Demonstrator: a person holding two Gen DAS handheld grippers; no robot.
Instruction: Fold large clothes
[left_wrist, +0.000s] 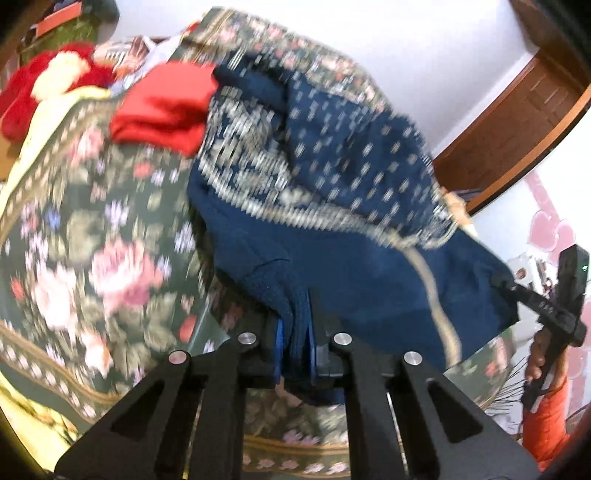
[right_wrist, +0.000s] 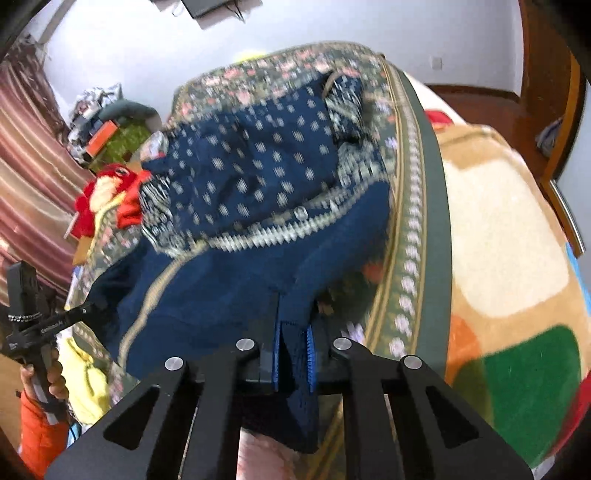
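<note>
Blue ribbed pads of your left gripper (left_wrist: 294, 349) are clamped on the near hem of the navy knitted sweater with cream patterning (left_wrist: 332, 192); your right gripper (right_wrist: 293, 354) pinches the same hem likewise, with cloth bunched between its pads. Both near corners hang lifted off the dark floral bedspread (left_wrist: 92, 229), while the sweater's far part lies rumpled upon it. Judged from this, the fold is barely begun: no crease is laid, the body is not flattened, and the sleeves are not tucked. Its long axis runs away from you, hem nearest, patterned yoke and neck farthest. A folded red garment (left_wrist: 162, 107) lies touching its far left edge.
</note>
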